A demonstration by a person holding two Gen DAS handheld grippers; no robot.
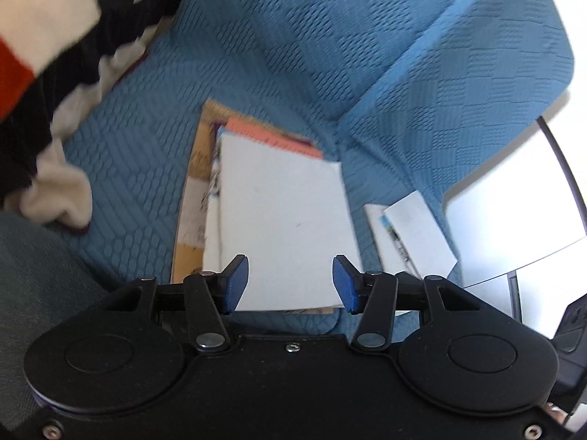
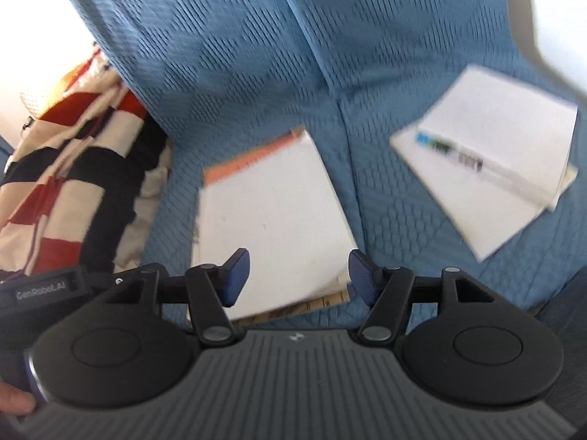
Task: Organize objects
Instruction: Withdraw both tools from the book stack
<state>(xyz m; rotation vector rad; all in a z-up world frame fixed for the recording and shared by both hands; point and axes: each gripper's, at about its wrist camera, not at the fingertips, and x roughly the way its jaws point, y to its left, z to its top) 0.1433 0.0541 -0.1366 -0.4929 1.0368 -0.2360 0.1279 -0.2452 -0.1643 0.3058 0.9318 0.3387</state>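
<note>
A stack of books and papers with a white sheet on top (image 1: 282, 220) lies on the blue sofa seat (image 1: 139, 168); an orange cover (image 1: 271, 139) and a tan book (image 1: 190, 198) stick out beneath it. The stack also shows in the right wrist view (image 2: 271, 216). My left gripper (image 1: 290, 282) is open and empty, just above the stack's near edge. My right gripper (image 2: 299, 275) is open and empty above the same stack. An open white booklet with a pen on it (image 2: 491, 168) lies to the right; it also shows in the left wrist view (image 1: 411, 238).
A red, black and cream striped blanket (image 1: 47, 47) lies at the left of the sofa, also in the right wrist view (image 2: 62, 179). The blue backrest (image 2: 256, 36) rises behind. A white side table (image 1: 513, 227) stands at the right.
</note>
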